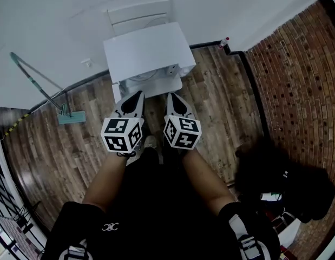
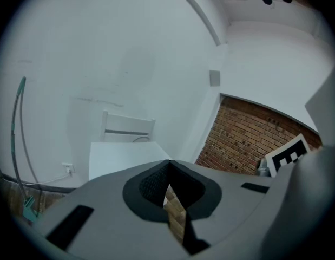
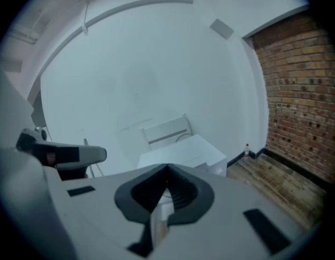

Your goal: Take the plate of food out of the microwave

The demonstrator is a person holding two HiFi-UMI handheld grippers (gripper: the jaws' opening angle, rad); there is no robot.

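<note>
1. Left tongs point(image 1: 136, 97): the jaws meet at the tips with nothing between them. Only floor boards show through the slot behind the tips.
2. Right tongs point(image 1: 172, 97): closed the same way, and empty.
3. In the head view we see both tongs side by side at frame centre, tips towards a white cabinet point(image 1: 148, 50) at upper centre and apart from it.
4. Plate of food: no view shows it. We cannot tell whether the cabinet holds the microwave.
5. Surroundings: a white chair point(image 1: 140, 12) behind the cabinet, a mop point(image 1: 43, 91) at left, a brick wall point(image 1: 302, 75) at right, and a small bottle point(image 1: 225, 41) at the wall's foot.
</note>
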